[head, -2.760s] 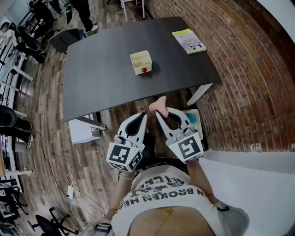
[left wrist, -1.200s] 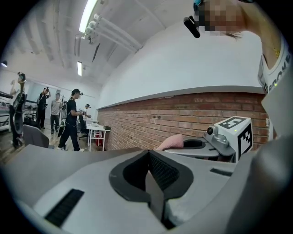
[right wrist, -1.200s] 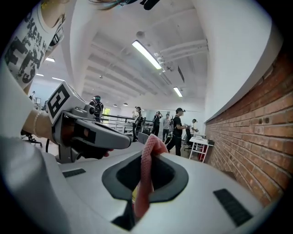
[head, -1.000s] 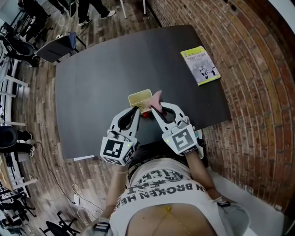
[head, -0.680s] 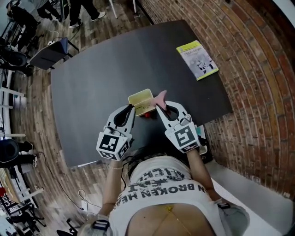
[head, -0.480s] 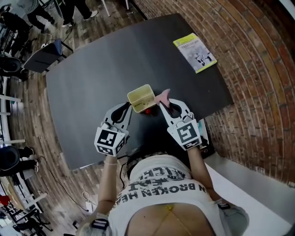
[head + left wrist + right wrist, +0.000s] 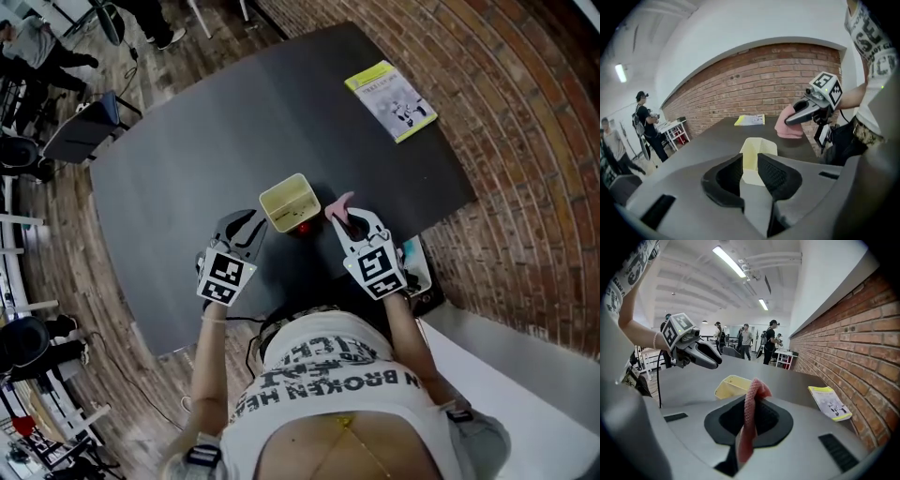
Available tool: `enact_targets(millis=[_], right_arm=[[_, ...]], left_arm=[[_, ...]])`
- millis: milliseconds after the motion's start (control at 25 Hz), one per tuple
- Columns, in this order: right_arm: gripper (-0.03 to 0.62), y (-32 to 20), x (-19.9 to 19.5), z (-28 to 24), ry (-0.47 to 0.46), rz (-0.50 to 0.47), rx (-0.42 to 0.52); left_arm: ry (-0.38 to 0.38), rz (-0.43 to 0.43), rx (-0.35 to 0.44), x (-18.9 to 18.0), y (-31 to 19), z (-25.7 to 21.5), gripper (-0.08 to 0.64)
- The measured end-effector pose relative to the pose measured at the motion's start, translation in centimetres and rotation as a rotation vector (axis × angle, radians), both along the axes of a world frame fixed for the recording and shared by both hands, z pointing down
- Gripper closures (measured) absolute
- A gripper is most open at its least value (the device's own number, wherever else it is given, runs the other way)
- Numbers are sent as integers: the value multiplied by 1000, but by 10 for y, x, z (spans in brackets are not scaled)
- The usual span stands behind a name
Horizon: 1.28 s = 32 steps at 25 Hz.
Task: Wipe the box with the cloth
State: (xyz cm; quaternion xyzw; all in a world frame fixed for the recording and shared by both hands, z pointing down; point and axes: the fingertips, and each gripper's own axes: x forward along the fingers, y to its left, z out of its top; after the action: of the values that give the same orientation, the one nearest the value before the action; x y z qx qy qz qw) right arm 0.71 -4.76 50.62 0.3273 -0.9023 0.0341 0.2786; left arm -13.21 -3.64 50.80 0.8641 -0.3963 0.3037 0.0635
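Observation:
A pale yellow open box (image 7: 286, 202) stands on the black table (image 7: 187, 159); a small red thing (image 7: 302, 226) shows at its near side. My left gripper (image 7: 248, 223) hovers just left of the box, and its jaws have just been opening. Between its fingers (image 7: 776, 173) I see only the box (image 7: 757, 149) farther ahead, untouched. My right gripper (image 7: 346, 215) is right of the box, shut on a pink cloth (image 7: 338, 202). The cloth (image 7: 749, 414) hangs folded from the right gripper (image 7: 751, 401), with the box (image 7: 730, 386) behind it.
A yellow-green booklet (image 7: 391, 88) lies at the table's far right corner. Brick paving runs along the right of the table. Chairs and people (image 7: 37, 47) stand far off at the left. The table's near edge is close to my body.
Both grippers have come down to the table, one on each side of the box. The left gripper's jaws have parted. The cloth stays in the right gripper.

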Motion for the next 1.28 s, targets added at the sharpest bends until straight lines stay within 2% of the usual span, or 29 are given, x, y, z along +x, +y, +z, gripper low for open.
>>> enact_targets(millis=[80,400,520,640,720,800,1080,1280], right_arm=[[575,-2,-2,8,9,-1,-16],[575,-5,-12,46,67,-42,-114],[575,-2,-14,63,99,-57,-142],[575,-3,-18,77,150,-85,-143],[575,-4,-22,84,180,-111,-135],[575,-5,-28,91,200,-132,-132],[575,-12,-34,101,206,-151,-134],[575,-8,-44,102,235,-247,-99]], left_arm=[[-120,112,10,1,-3,15,471],[-721,577,88,-8,-12,52,440],[-866,740,153,-3,-14,61,436],[-983,876,173,3,-14,77,436],[-1023,924,165,5,-13,87,436],[-1024,947,147,8,-10,94,436],[-970,970,108,13,-4,101,442],[-902,970,69,23,6,100,445]])
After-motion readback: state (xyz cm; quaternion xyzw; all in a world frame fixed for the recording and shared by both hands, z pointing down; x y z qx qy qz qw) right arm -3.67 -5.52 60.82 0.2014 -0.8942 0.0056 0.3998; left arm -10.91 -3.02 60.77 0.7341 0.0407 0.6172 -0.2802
